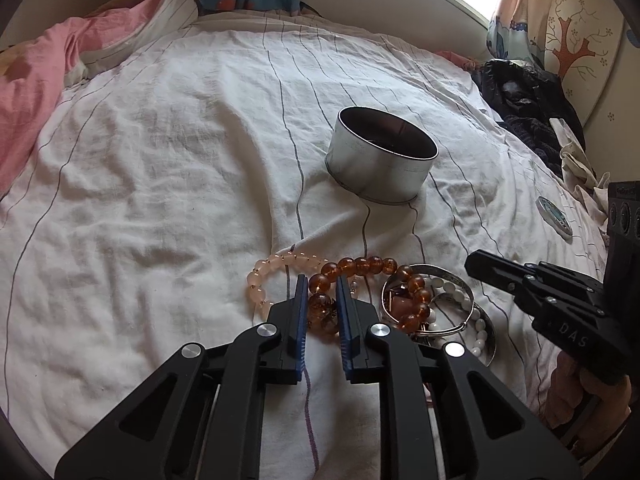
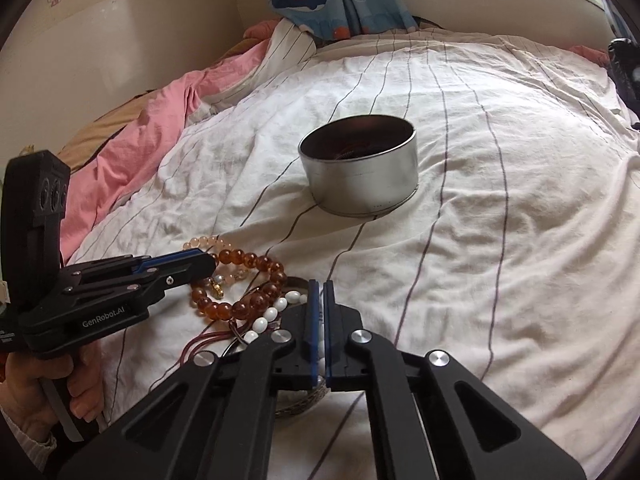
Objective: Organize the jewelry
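While the amber bracelet (image 1: 362,266) lies in the jewelry pile on the sheet (image 1: 160,160), the left gripper (image 1: 322,292) straddles one of its big beads, pads touching either side, so I judge it is gripping that strand to lift it clear of the pink beads (image 1: 264,276), white beads (image 1: 478,326) and silver bangle (image 1: 440,270) tangled beside it. Just right of the pile, the right gripper (image 2: 320,294) hangs with its pads almost together, clamping nothing visible. Beyond stands the tin (image 1: 380,158), lidless and upright; its contents are too dark to tell.

Amber bracelet (image 1: 362,266), pale pink bracelet (image 1: 260,280), silver tin (image 1: 376,168), white grey-striped sheet (image 1: 160,160).
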